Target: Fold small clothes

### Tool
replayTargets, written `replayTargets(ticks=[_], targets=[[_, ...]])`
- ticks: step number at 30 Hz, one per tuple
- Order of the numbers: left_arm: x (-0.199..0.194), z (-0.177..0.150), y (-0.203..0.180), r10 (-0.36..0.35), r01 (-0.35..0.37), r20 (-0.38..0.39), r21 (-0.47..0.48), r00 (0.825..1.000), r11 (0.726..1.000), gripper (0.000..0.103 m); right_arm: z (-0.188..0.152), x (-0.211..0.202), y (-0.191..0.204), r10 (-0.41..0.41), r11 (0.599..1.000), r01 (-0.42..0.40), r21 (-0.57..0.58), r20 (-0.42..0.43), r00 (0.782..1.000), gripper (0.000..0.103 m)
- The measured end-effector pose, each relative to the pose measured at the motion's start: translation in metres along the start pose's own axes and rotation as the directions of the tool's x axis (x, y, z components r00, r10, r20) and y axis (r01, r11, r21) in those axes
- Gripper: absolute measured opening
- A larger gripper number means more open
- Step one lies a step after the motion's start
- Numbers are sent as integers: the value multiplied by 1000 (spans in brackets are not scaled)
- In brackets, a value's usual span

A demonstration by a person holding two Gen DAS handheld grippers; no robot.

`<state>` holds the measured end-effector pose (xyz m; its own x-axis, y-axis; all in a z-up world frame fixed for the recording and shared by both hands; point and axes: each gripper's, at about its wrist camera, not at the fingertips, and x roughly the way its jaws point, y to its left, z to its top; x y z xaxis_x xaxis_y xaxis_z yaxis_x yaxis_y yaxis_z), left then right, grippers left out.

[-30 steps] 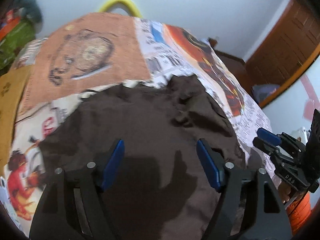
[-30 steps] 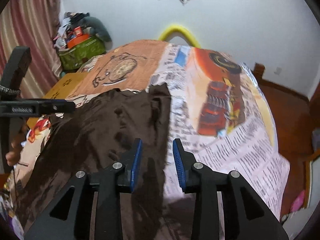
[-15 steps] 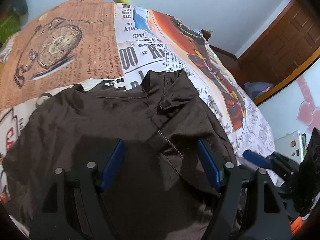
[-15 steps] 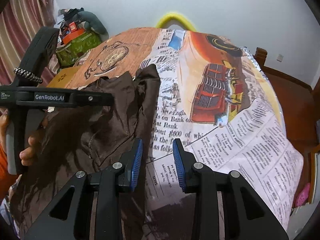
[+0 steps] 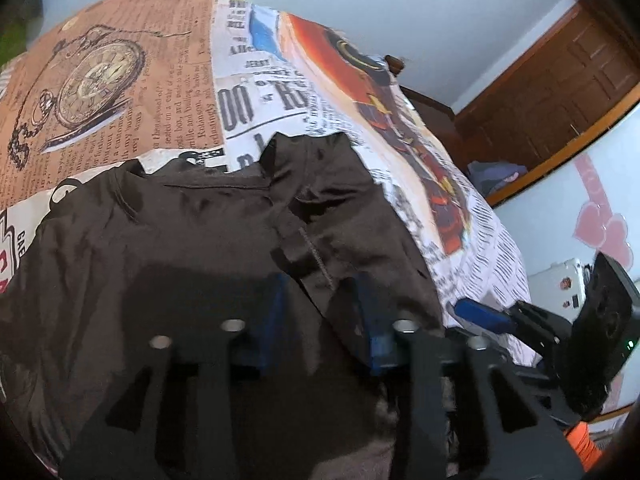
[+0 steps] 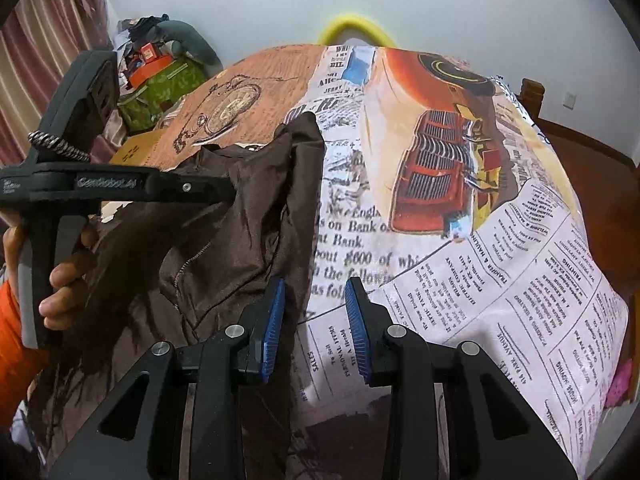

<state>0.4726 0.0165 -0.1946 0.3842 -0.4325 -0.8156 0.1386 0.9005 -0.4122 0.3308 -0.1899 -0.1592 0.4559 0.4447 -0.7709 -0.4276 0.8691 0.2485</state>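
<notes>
A dark brown zip-up garment [image 5: 192,264] lies rumpled on the newspaper-print bed cover [image 5: 120,92]. My left gripper [image 5: 322,314] is low over its right half. Its jaws are closing, with a raised fold by the zipper [image 5: 316,256] between the blurred blue pads; I see no firm pinch. In the right wrist view the left gripper [image 6: 224,196] reaches into the garment [image 6: 240,232], its tips hidden by cloth. My right gripper [image 6: 316,314] is open with a narrow gap at the garment's right edge. Its left pad is over the hem and only bed cover lies between its fingers.
A yellow hoop [image 6: 352,28] stands behind the bed's far end. A green box with clutter [image 6: 160,88] and a striped curtain [image 6: 40,52] are at the left. A wooden door [image 5: 560,92] and a white device [image 5: 560,284] are on the right.
The left gripper came down over the garment, and its jaws have narrowed around the fold by the zipper. The right gripper sank toward the garment's right edge, its gap unchanged.
</notes>
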Motion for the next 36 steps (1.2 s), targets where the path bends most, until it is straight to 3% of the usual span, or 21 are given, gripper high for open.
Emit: replayTargets(ticks=[2, 6, 13, 20, 21, 22, 24, 36], targets=[[-1, -2, -4, -4, 4, 0, 10, 1000, 1000, 54, 0, 1, 2, -16, 1000, 16, -12, -1, 1000, 28], [7, -2, -6, 16, -17, -29, -3, 999, 1000, 54, 0, 0, 4, -16, 1000, 16, -21, 4, 1000, 28], [19, 14, 4, 68, -68, -3, -29, 998, 997, 54, -3, 3, 5, -12, 999, 12, -30, -6, 1000, 28], [26, 14, -3, 16, -17, 14, 10, 1000, 1000, 52, -4, 8, 2, -4, 1000, 4, -23, -11, 1000, 28], [28, 14, -7, 21, -21, 11, 22, 1000, 1000, 44, -4, 8, 3, -4, 1000, 4, -24, -11, 1000, 28], [29, 13, -9, 29, -29, 4, 31, 1000, 999, 27, -4, 8, 3, -5, 1000, 5, -26, -10, 1000, 28], [35, 12, -13, 66, -65, -18, 44, 998, 997, 6, -4, 8, 3, -7, 1000, 7, -25, -10, 1000, 28], [-20, 3, -5, 150, -159, 114, 77, 982, 984, 1, -6, 8, 3, -17, 999, 17, -43, -6, 1000, 29]])
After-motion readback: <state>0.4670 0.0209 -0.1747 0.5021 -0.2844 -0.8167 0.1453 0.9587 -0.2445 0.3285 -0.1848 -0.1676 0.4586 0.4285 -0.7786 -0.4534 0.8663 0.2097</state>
